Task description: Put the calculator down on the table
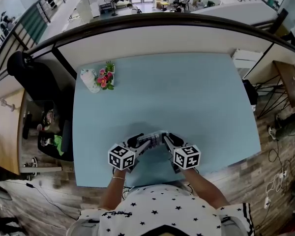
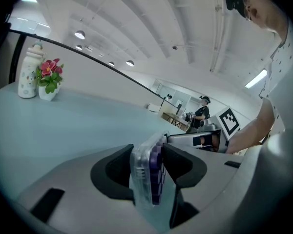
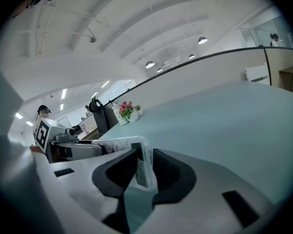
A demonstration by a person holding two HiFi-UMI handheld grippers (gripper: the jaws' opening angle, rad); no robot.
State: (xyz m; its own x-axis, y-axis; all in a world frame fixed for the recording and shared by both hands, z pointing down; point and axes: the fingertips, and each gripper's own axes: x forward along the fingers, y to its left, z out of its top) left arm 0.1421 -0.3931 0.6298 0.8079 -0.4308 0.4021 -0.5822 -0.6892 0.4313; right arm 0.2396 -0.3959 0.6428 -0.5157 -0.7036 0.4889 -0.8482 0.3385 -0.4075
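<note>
The calculator (image 1: pixel 157 138), clear-cased with purple keys, is held between both grippers low over the light blue table (image 1: pixel 187 97), near its front edge. Whether it touches the table I cannot tell. My left gripper (image 1: pixel 149 142) is shut on its left end. In the left gripper view the calculator (image 2: pixel 149 174) stands on edge, pinched between the dark pads (image 2: pixel 183 162). My right gripper (image 1: pixel 166 139) is shut on the right end. In the right gripper view the pale end of the calculator (image 3: pixel 145 165) sits between the jaws, and the left gripper (image 3: pixel 71 147) shows beyond it.
A white bottle (image 1: pixel 90 79) and a small pot of pink flowers (image 1: pixel 107 76) stand at the table's far left corner. A black chair (image 1: pixel 32 77) is off the left edge. A white unit (image 1: pixel 248 59) sits by the far right corner. A curved railing runs behind the table.
</note>
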